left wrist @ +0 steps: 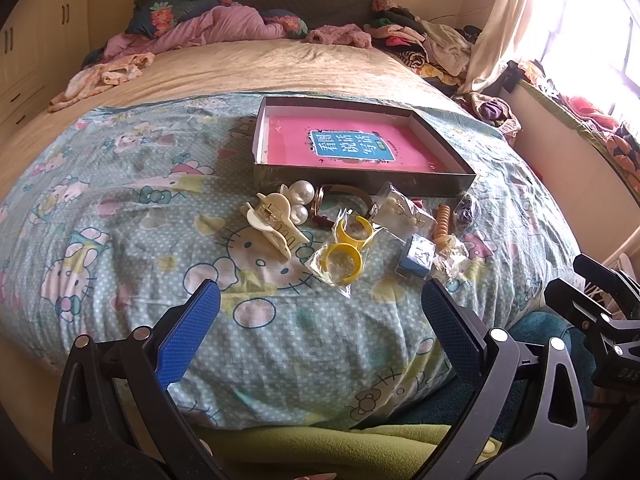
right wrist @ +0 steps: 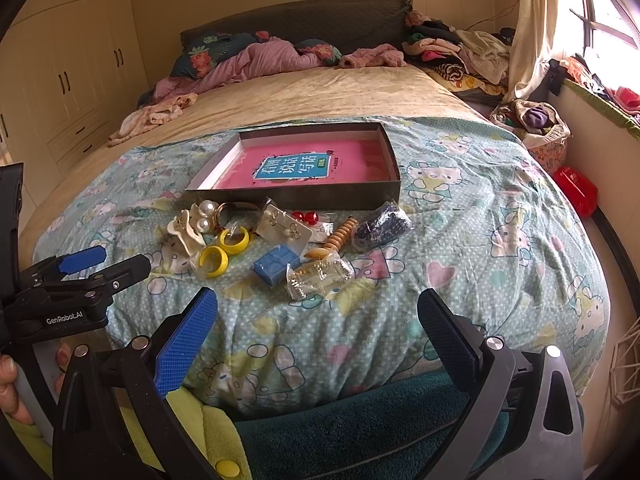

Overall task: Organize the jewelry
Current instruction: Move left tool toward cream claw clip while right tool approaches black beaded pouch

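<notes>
A shallow dark box [left wrist: 424, 186] [right wrist: 296, 196] with a pink book inside lies on the Hello Kitty quilt. In front of it sits a heap of jewelry: a cream hair claw [left wrist: 272, 220] [right wrist: 186, 232], pearls [left wrist: 301, 192], yellow hoops in a bag [left wrist: 344, 256] [right wrist: 222, 250], a small blue box [left wrist: 416, 256] [right wrist: 276, 264], a wooden bead strand [right wrist: 340, 236], a dark beaded bag [right wrist: 384, 226] and a clear bag with a chain [right wrist: 320, 276]. My left gripper [left wrist: 320, 300] is open and empty, short of the heap. My right gripper [right wrist: 318, 308] is open and empty, just before the clear bag.
The bed runs back to pillows and crumpled clothes [left wrist: 224, 28]. A wardrobe [right wrist: 72, 72] stands at the left. A window ledge with clothes [right wrist: 592, 80] and a red box [right wrist: 576, 188] lie at the right. The left gripper shows at the left of the right wrist view [right wrist: 80, 276].
</notes>
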A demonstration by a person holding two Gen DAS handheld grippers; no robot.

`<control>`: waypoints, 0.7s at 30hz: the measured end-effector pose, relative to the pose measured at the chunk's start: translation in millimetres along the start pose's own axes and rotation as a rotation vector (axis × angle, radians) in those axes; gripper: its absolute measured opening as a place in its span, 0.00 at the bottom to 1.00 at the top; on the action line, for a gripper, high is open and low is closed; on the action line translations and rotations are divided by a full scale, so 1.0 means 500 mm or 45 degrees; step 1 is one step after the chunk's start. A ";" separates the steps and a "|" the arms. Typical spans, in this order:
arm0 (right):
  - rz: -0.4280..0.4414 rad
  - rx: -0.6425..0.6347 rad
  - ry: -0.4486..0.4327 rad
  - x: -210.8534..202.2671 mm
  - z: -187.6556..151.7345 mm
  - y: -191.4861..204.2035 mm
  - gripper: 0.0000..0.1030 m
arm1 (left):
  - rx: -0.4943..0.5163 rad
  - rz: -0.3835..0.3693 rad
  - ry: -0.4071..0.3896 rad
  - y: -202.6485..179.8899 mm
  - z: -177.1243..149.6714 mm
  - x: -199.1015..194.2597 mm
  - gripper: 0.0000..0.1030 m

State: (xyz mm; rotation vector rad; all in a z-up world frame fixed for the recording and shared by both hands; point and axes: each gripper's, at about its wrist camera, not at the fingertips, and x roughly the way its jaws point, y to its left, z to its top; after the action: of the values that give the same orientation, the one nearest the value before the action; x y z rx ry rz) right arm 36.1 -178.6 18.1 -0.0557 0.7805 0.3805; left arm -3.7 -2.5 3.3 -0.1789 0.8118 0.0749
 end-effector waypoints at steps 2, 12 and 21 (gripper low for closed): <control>0.000 -0.002 0.000 0.001 -0.001 0.000 0.96 | 0.001 0.004 0.019 0.004 0.003 0.017 0.91; 0.011 -0.019 -0.001 0.010 0.019 0.008 0.96 | -0.037 0.041 0.024 0.034 0.010 0.027 0.91; -0.006 -0.020 0.002 0.032 0.041 -0.010 0.96 | -0.101 0.026 0.011 0.076 0.028 0.052 0.91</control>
State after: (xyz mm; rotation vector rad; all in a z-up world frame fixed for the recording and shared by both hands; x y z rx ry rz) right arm 62.4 -174.5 21.2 -0.0729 0.7788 0.3820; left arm 18.8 37.2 -11.1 -0.2456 0.8200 0.1260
